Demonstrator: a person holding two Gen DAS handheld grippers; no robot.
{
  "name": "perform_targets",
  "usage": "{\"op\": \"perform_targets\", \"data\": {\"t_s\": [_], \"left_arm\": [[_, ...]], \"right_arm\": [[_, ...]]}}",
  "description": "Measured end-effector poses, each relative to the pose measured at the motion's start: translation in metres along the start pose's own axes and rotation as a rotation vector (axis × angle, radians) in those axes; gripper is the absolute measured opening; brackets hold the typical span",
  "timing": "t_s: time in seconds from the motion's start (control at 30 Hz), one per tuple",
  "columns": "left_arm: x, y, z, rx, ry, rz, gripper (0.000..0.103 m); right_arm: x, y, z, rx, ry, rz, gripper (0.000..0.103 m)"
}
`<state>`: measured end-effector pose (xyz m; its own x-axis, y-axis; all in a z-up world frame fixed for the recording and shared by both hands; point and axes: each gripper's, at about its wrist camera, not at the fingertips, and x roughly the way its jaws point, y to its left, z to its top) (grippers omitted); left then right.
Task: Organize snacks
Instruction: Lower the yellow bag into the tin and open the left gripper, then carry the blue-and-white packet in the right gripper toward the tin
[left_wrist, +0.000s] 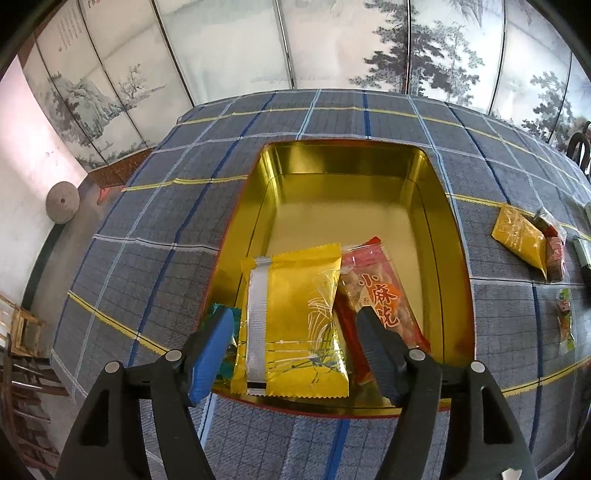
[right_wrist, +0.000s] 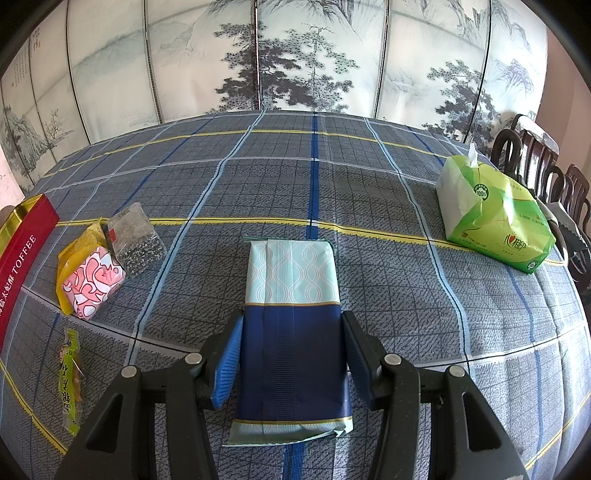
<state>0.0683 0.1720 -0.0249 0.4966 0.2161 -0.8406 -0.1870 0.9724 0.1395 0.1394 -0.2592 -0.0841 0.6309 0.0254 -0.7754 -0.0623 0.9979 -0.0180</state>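
Much of the scene is cut off or covered. In the left wrist view a teal packet (left_wrist: 218, 310) shows only as a sliver behind the blue left pad, and its lettering cannot be read. The near rim of the gold tin (left_wrist: 448, 236) runs behind the black gripper frame. At the right edge of that view a yellow packet (left_wrist: 519, 238) lies over a red one whose label is too squeezed by the lens to make out. In the right wrist view the tin shows only as a red side panel (right_wrist: 22, 266) marked TOFFEE, cropped by the frame edge, and a green packet (right_wrist: 72, 380) near the lower left is blurred.

The left gripper (left_wrist: 295, 321) stands partly open above the near end of the tin. The yellow snack packet (left_wrist: 291, 325) lies flat inside the tin between the pads, with a clear gap on the left side; on the right the dark finger overlaps a red packet with orange characters (left_wrist: 384, 291), and contact there cannot be judged. Nothing is lifted.

The right gripper (right_wrist: 291, 354) straddles a navy and pale blue packet (right_wrist: 293, 332) lying flat on the checked tablecloth (right_wrist: 406, 295). Both pads sit against its long edges, roughly half open. A pink patterned packet (right_wrist: 94, 284) and a clear bag of dark grains (right_wrist: 135, 240) lie together to the left, and a green tissue pack (right_wrist: 491, 218) sits well apart to the right
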Motion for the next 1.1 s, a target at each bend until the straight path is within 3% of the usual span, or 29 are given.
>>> {"op": "perform_targets", "data": {"t_s": [0.5,0.83,1.1], "left_arm": [[-0.012,0.001,-0.011,-0.005,-0.015,-0.023,0.073],[-0.020,0.011,-0.018,-0.044,-0.027,-0.053,0.075],[-0.023,0.020,-0.024,-0.064,-0.027,-0.069,0.077]], "right_arm": [[0.000,-0.001,0.000,-0.002,0.004,-0.003,0.051],[0.002,-0.008,0.009,-0.003,0.060,-0.006,0.051],[0.003,-0.001,0.011,0.020,0.083,-0.066,0.051]]}}
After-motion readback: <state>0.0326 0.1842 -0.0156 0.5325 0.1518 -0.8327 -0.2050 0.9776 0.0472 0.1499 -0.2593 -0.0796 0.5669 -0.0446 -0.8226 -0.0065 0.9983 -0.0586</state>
